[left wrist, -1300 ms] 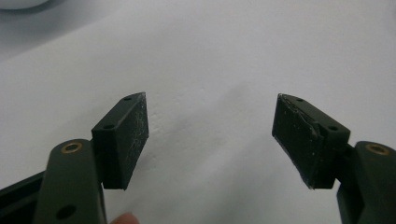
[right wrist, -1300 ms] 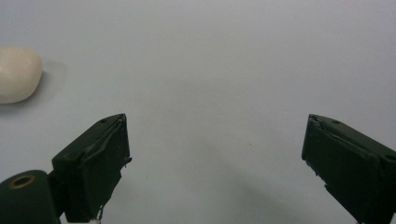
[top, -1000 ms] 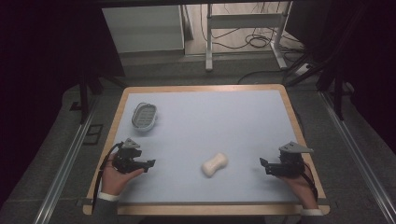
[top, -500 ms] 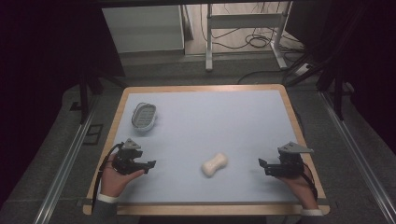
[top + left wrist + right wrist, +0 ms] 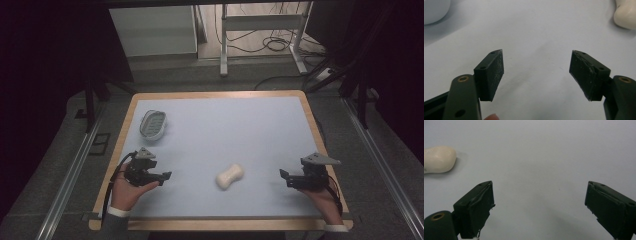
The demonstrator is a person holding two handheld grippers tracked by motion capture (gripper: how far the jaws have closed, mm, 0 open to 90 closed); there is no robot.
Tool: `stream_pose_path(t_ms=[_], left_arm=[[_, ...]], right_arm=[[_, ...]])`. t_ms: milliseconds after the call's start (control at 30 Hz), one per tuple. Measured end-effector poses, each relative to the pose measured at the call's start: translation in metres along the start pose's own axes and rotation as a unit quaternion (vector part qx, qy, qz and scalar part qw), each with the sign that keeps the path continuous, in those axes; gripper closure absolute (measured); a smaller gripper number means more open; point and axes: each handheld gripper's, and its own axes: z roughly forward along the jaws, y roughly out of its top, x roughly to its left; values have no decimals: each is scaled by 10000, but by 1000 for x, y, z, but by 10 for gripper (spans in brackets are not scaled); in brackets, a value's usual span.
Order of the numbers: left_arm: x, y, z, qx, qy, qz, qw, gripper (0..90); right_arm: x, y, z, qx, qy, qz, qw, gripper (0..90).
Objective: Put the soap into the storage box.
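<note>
A cream, peanut-shaped bar of soap (image 5: 230, 176) lies on the pale blue table top, near the front and about midway between my two hands. It shows at the top right of the left gripper view (image 5: 625, 13) and at the left edge of the right gripper view (image 5: 437, 159). My left gripper (image 5: 165, 176) rests at the front left, jaws wide apart with nothing between them (image 5: 536, 72). At the front right my right gripper (image 5: 284, 177) is open too, pointing toward the soap, empty (image 5: 540, 205).
A small grey oval soap dish (image 5: 153, 123) stands at the back left of the table; a bit of it shows in the left gripper view (image 5: 435, 10). The table has a wooden rim (image 5: 310, 115). Behind it are a white cabinet (image 5: 152, 30) and a metal frame with cables.
The right gripper has shifted slightly toward the soap. The left gripper and the soap have stayed where they were.
</note>
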Motion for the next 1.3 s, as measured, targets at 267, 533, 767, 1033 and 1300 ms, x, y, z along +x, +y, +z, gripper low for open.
stream_pose_path(t_ms=[267, 533, 767, 1033, 1300], left_arm=[[-7, 15, -4, 53, -29, 177, 9998, 272], [-22, 35, -3, 85, -117, 358, 9993, 265], [-32, 50, -1, 152, -148, 541, 9983, 263], [-44, 63, 7, 229, -214, 667, 9973, 262], [-59, 75, 16, 279, -248, 849, 9957, 261]], right_arm=[[-1, -2, 1, 30, -39, 44, 10000, 87], [-1, -3, -2, 0, -31, 108, 9999, 87], [-2, -4, -4, -5, -50, 121, 9999, 88], [-2, -5, -3, 21, -83, 130, 9999, 89], [-1, -5, -2, 44, -104, 107, 9999, 89]])
